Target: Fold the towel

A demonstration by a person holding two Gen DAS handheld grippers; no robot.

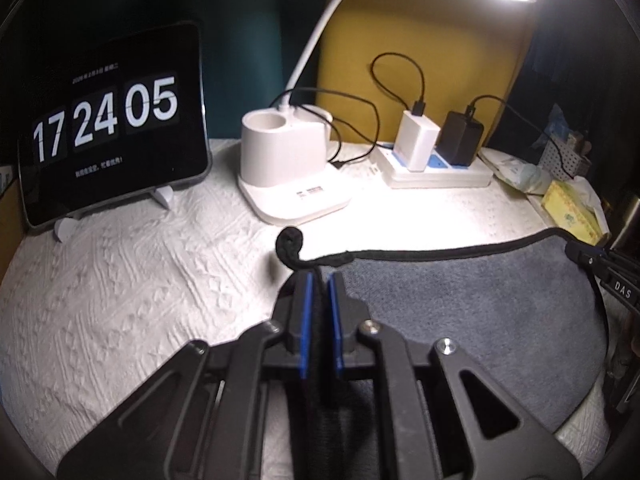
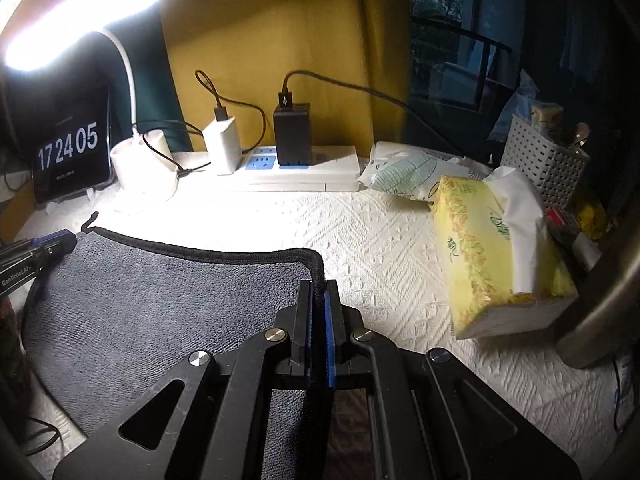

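Note:
A grey towel [image 1: 460, 320] with a black hem is stretched between my two grippers above a white textured cloth. My left gripper [image 1: 319, 280] is shut on the towel's left corner, and the black hem curls up just past its blue pads. My right gripper [image 2: 319, 286] is shut on the towel's [image 2: 160, 300] right corner at the black hem. The right gripper shows at the right edge of the left wrist view [image 1: 592, 258]. The left gripper shows at the left edge of the right wrist view [image 2: 60, 240].
At the back stand a tablet clock [image 1: 116, 120], a white desk lamp base [image 1: 288, 152] and a power strip [image 1: 436, 168] with two chargers and cables. A yellow tissue pack [image 2: 492, 256], a second pack [image 2: 404, 170] and a white basket [image 2: 540, 164] lie to the right.

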